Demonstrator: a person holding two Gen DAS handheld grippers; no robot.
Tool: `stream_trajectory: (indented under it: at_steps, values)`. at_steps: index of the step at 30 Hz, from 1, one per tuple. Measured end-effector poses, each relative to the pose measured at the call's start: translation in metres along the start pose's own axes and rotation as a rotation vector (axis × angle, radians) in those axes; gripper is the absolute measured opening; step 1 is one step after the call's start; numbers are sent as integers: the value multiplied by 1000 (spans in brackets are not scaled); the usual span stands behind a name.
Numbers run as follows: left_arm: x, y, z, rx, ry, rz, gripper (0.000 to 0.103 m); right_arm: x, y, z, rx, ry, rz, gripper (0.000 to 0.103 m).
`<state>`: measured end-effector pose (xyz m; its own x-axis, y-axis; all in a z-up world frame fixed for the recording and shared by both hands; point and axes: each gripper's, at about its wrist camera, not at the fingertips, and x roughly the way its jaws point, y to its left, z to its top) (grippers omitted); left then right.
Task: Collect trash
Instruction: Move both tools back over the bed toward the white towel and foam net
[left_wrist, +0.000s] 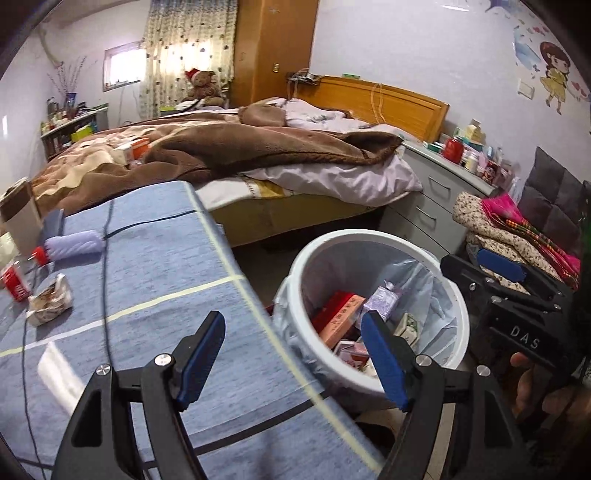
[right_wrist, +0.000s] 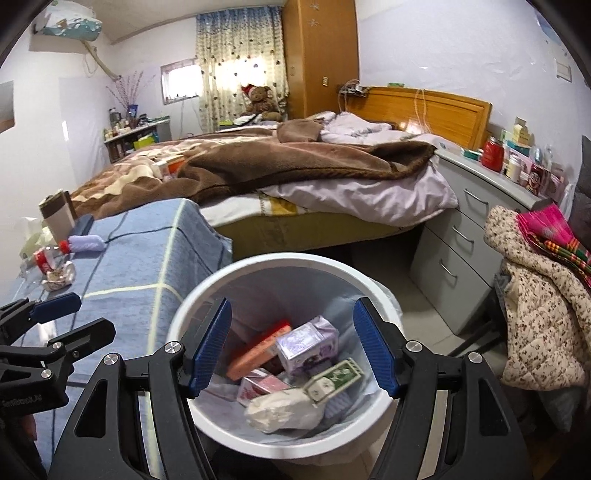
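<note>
A white bin (right_wrist: 288, 259) with a clear liner stands on the floor beside the blue-clothed table (right_wrist: 155, 258). In it lie a purple carton (right_wrist: 306, 347), an orange box (right_wrist: 258, 350), a green-and-white box (right_wrist: 334, 380) and a white crumpled bag (right_wrist: 284, 410). My right gripper (right_wrist: 291, 314) hangs open straight above the bin, with nothing between its fingers. My left gripper (left_wrist: 293, 332) is open and empty over the table's edge, its right finger over the bin (left_wrist: 369, 236). On the table's far left lie a crumpled wrapper (left_wrist: 50, 299), a red can (left_wrist: 14, 282) and a purple ribbed bottle (left_wrist: 74, 243).
A black cable (left_wrist: 107, 280) runs along the table. Behind the bin is a bed (left_wrist: 258, 155) with brown blankets. A grey drawer unit (right_wrist: 461, 236) crowded with jars stands to the right. Clothes (right_wrist: 535, 295) are piled on a chair next to the bin.
</note>
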<state>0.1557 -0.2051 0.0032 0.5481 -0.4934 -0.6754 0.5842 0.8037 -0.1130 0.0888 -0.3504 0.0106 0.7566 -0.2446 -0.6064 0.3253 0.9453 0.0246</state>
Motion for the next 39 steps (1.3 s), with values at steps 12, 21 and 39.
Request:
stream_trajectory:
  at_steps: [12,21,39]
  values:
    - [-40,64,-25,-121,-55,141,78,10,46,6,-47,-29,115,70]
    - [-50,119,-53,-243,-29,283,80,26,89,13,-114,-8,220,70]
    - [-13,182,-76,-437,92,328,83,86,171,37,-256,65,394,70]
